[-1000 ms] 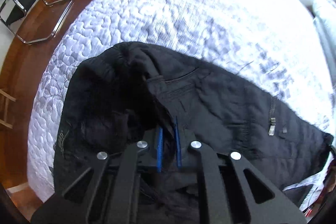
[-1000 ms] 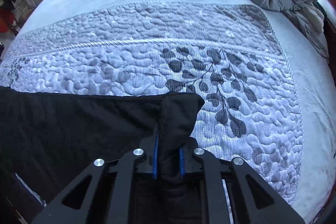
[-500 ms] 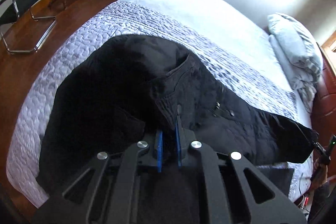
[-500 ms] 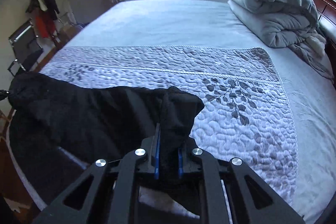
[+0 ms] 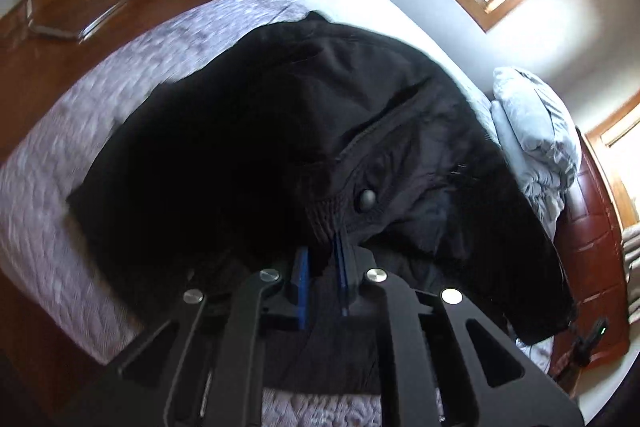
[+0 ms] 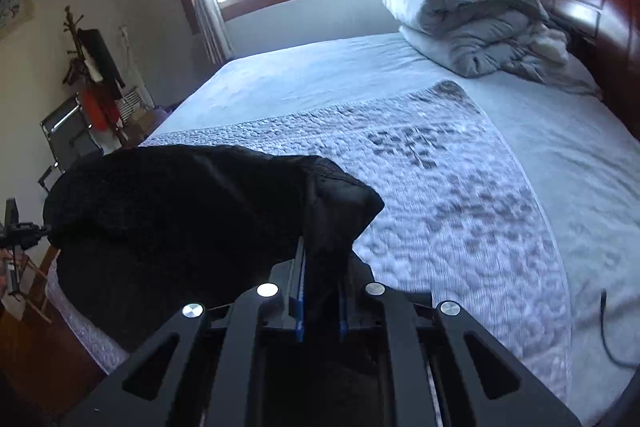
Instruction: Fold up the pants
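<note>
Two grippers, both clamped on cloth rn: left gripper (image 5: 322, 281) is pinching the waistband end of the black pants (image 5: 304, 131), right by the button (image 5: 367, 199), and the right gripper (image 6: 320, 291) is pinching the other end, prob a hem corner w/ a bunch of fabric poking up between the blue pads. Pants are lifted and strung between the two, sagging over the near edge of the quilted runner (image 6: 440, 187) on the bed (image 6: 360, 67); can't tell how much is touching it. Imo this is the carry/lay-out bit before any real fold. To do it well: keep both ends level and taut so the middle doesn't droop or twist, don't loosen either grip mid-air, then lower it flat onto the runner, well short of the rolled duvet (image 6: 472, 15). Sloppy tension here = crooked crease later, probs.
</note>
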The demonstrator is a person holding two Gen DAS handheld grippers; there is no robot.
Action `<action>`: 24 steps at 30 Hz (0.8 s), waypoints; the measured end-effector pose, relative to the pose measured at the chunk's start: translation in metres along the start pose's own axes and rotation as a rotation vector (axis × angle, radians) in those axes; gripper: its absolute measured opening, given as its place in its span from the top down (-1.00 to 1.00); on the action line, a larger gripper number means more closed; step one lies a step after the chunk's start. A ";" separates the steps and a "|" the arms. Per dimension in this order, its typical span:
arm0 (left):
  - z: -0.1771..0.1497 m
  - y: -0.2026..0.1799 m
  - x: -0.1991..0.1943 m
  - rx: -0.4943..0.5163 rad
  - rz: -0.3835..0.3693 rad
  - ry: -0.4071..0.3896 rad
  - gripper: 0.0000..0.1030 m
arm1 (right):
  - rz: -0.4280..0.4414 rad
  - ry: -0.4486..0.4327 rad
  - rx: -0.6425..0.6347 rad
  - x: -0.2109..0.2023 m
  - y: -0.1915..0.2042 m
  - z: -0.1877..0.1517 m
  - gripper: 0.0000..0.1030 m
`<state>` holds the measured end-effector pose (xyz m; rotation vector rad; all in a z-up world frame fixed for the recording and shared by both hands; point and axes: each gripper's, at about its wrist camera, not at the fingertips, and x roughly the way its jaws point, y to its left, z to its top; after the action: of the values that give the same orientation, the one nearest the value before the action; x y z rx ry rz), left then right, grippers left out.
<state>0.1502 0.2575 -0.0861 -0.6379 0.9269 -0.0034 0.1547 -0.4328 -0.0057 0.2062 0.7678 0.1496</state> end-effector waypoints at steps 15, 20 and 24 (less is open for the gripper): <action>-0.053 0.094 -0.041 -0.203 0.127 -0.069 0.22 | -0.076 0.178 0.083 -0.004 -0.024 -0.078 0.44; -0.064 0.074 -0.047 -0.213 0.083 -0.100 -0.48 | -0.157 0.201 0.040 -0.020 -0.007 -0.081 -0.57; -0.072 0.046 -0.040 -0.154 0.066 -0.081 -0.65 | -0.297 0.158 -0.157 -0.044 0.044 -0.072 -0.57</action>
<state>0.0600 0.2688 -0.1111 -0.7441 0.8748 0.1529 0.0698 -0.3901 -0.0162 -0.0702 0.9302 -0.0564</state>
